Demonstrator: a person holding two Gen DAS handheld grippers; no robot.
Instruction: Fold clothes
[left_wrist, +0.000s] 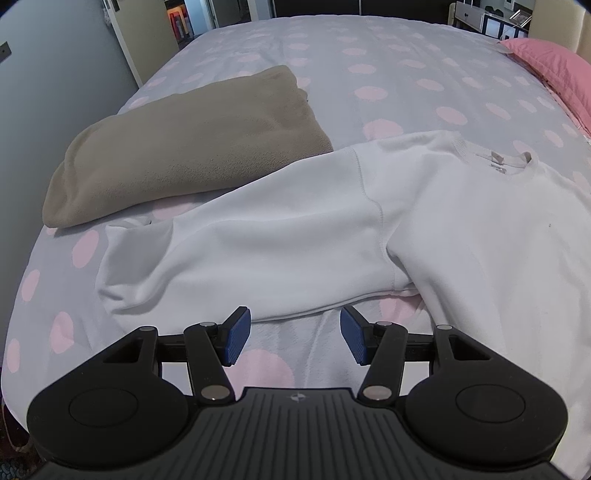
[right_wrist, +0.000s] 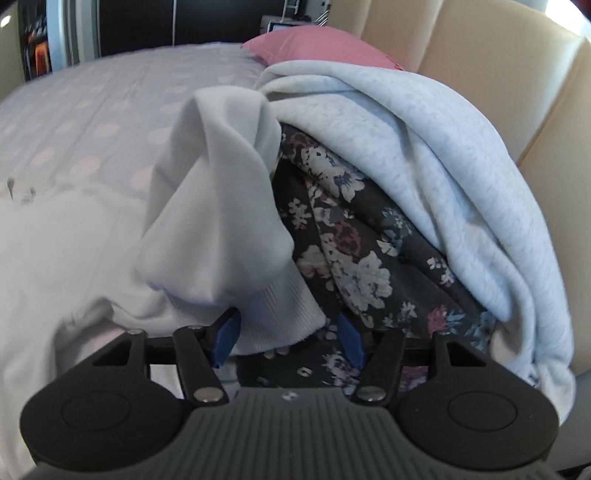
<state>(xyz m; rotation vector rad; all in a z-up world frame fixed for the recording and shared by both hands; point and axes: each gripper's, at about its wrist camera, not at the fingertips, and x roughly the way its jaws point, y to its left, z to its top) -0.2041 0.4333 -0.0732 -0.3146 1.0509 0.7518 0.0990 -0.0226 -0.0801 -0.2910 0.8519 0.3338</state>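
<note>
Both released: left claw (left_wrist: 291, 338) just short of sleeve (left_wrist: 258, 254); cuff (right_wrist: 273, 317) between right claw (right_wrist: 286, 338) pads unclamped, likely to drop onto floral cloth (right_wrist: 351, 251) behind.

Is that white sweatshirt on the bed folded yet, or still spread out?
Still spread out. The white sweatshirt lies flat on the bed, collar showing and one sleeve stretched sideways, unfolded.

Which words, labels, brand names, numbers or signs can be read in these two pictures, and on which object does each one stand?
No text can be read in either view.
White sweatshirt: dark print inside its collar, too small and blurred to read.
Left gripper: small round emblem on its body, a symbol, no letters.
Right gripper: the same kind of emblem, blurred.
Floral garment: flower pattern only.
</note>
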